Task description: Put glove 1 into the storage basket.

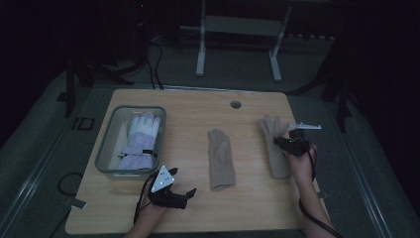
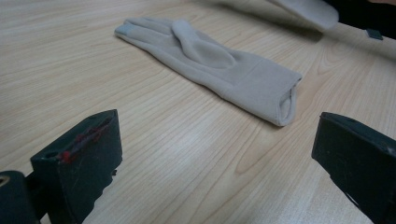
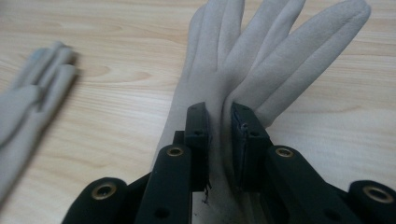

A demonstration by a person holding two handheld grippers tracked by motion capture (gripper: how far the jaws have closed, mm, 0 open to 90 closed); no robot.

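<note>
Two beige gloves lie flat on the wooden table (image 1: 247, 208). The middle glove (image 1: 220, 158) (image 2: 210, 56) rests fingers away from me, its cuff toward the front edge. My left gripper (image 1: 188, 197) (image 2: 219, 121) sits near the front left with its jaws wide apart and nothing between them, pointing at that glove's cuff. The right glove (image 1: 277, 161) (image 3: 252, 56) lies at the table's right side with fingers spread. My right gripper (image 1: 280, 141) (image 3: 219, 112) is shut on a fold of its fabric at the palm, just below the fingers.
A clear plastic bin (image 1: 106, 144) at the left holds a lavender and white glove (image 1: 141, 139). A round cable hole (image 1: 236, 104) sits near the table's far edge. A white frame (image 1: 200, 49) and cables stand on the floor behind.
</note>
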